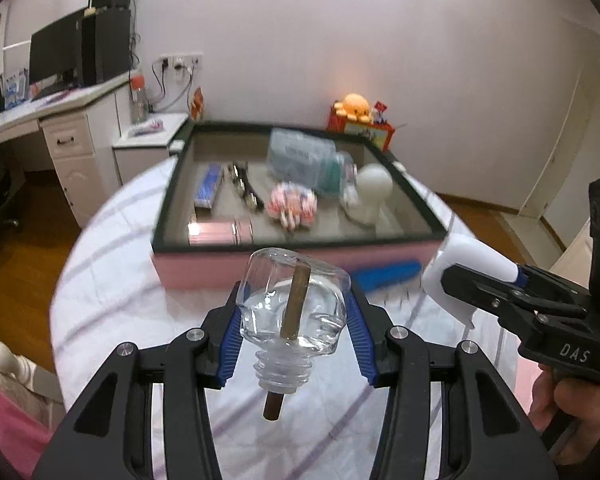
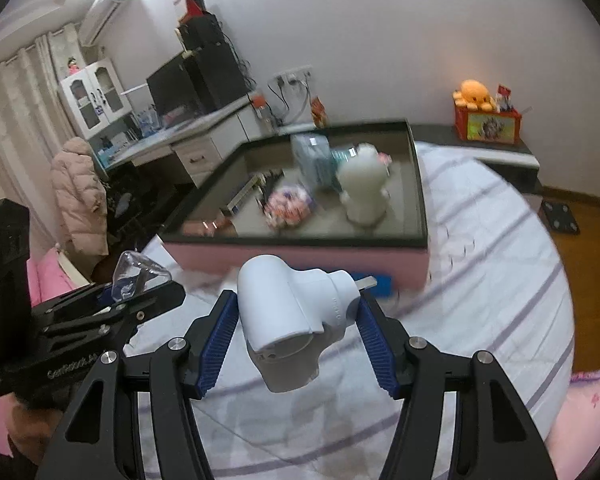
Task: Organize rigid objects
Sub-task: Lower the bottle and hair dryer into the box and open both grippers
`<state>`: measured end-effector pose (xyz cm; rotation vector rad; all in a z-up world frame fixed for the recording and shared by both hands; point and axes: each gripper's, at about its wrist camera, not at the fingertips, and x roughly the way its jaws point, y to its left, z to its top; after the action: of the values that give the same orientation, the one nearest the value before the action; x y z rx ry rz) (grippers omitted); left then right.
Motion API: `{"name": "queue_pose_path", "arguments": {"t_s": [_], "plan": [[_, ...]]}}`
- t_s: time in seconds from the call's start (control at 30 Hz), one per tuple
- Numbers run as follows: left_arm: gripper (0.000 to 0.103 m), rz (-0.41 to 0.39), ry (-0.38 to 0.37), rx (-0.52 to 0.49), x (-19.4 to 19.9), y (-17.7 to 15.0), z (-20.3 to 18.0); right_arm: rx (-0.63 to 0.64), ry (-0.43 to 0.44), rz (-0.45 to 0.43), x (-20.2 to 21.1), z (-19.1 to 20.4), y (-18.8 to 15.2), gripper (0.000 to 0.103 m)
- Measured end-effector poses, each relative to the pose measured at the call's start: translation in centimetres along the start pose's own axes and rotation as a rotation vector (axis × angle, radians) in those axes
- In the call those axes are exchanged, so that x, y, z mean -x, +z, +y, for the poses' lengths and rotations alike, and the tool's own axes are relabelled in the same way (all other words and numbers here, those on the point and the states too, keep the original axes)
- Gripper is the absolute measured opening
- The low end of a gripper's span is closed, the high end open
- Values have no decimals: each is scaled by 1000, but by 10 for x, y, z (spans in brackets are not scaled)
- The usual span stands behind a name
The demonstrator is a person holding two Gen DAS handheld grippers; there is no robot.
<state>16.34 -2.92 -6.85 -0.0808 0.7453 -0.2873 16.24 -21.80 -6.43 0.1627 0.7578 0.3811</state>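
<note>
Even indoor light; bg motion-blurred, fisheye-warped, dark corners.

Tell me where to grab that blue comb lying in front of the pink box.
Grip the blue comb across its narrow spine near the middle, coming straight down from above. It lies flat on the table close against the pink box, so side approaches look blocked. Both grippers are full now.

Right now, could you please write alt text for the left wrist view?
The left tool grips a clear glass bottle with a brown stick through it, above a striped tablecloth. Ahead sits a pink tray of small items; at right, the right tool holds a white plug adapter.
</note>
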Motion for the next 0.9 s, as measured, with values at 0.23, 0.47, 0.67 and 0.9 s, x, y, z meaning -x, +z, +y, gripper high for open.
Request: {"name": "queue_pose_path", "arguments": {"t_s": [0.23,0.47,0.67,0.9], "plan": [[48,-51,-26,13,-4,54,5,27,-16,-56,10,6,44,62],[48,-47,-48,20,-28,89,-1,2,-30,-57,-4,-2,80,62],[48,9,-45,23,-67,88,-7,-37,-48,-8,-34,-20,86,62],[48,96,-28,29,-112,77,-7,-93,-59,55,-66,-39,76,62]]}}
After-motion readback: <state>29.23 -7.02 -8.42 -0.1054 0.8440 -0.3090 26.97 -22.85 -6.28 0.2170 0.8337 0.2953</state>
